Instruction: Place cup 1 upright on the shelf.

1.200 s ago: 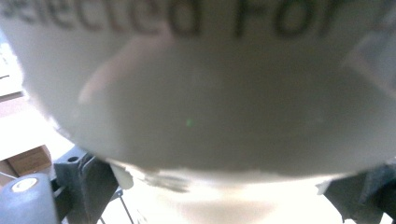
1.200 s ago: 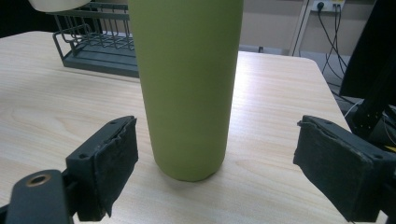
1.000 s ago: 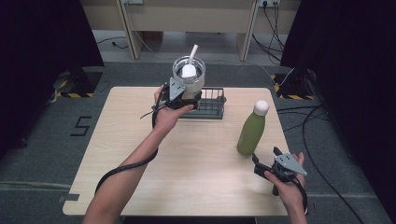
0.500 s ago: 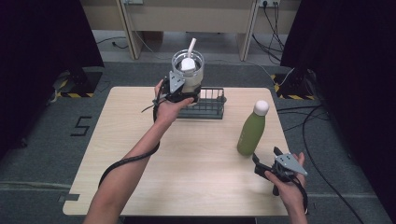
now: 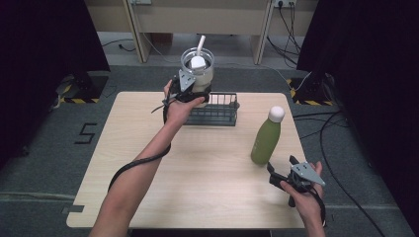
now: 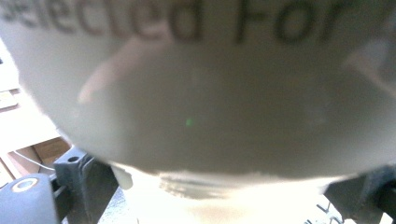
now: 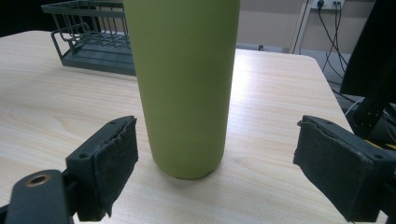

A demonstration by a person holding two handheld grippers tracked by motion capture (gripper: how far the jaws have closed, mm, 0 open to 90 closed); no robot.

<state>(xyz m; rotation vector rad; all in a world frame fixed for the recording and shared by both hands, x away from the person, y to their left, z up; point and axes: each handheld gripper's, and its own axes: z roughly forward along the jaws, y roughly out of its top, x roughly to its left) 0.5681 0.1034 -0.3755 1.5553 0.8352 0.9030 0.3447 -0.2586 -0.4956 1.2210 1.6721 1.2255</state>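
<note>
Nearest the person, the right tool (image 5: 285, 174) rests low over the front right corner of the pale wooden desk (image 5: 148, 197), its two black padded jaws spread wide and holding nothing; in the right gripper view they stand to either side of the tall matte green bottle with a white cap (image 7: 184, 84), apart from it, which suggests the tool is lined up for a later grasp, not engaged. The bottle stands upright on the desk, just ahead of that tool. Further back, the dark wire rack (image 5: 215, 111) sits at the far edge of the desk. The left tool (image 5: 195, 94) is clamped on the clear glass jar with a white scoop inside (image 5: 197, 69), carried upright above the rack's left end, probably so the contents do not spill. In the left gripper view the jar's printed wall (image 6: 196, 107) sits hard against the lens, consistent with a firm grip.
</note>
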